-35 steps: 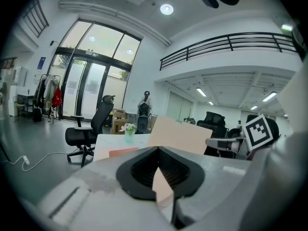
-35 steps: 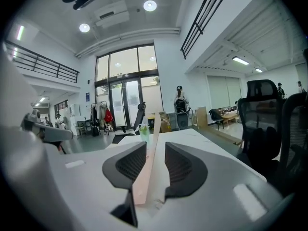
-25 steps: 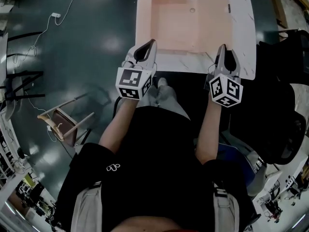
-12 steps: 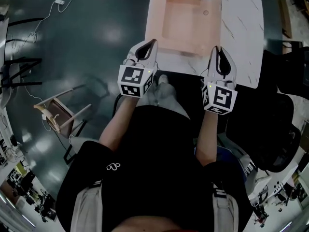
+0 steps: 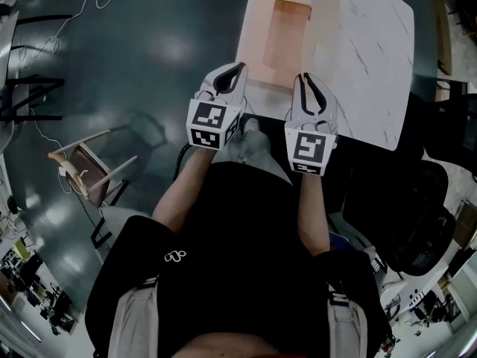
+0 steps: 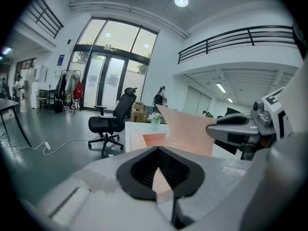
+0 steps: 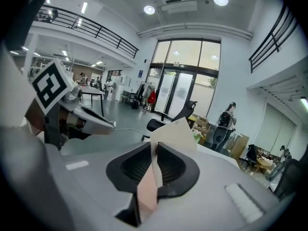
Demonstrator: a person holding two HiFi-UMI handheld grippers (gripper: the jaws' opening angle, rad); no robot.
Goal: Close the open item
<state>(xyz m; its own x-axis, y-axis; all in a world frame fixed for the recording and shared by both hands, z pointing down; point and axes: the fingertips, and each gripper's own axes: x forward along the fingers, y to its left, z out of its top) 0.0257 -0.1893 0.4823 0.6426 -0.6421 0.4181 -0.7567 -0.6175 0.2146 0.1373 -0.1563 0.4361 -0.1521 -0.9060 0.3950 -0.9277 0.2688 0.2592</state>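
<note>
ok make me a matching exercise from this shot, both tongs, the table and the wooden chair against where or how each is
1 left tongs
2 right tongs
3 table
4 wooden chair

a pinching the raised flap of the pink folder
b on the dark floor at the person's left
c pinching the pink folder's low near edge
d white marbled top under the folder

Pairs: 1-c, 2-a, 3-d, 4-b. The right tongs' jaws have just opened slightly, with the flap between them.
</note>
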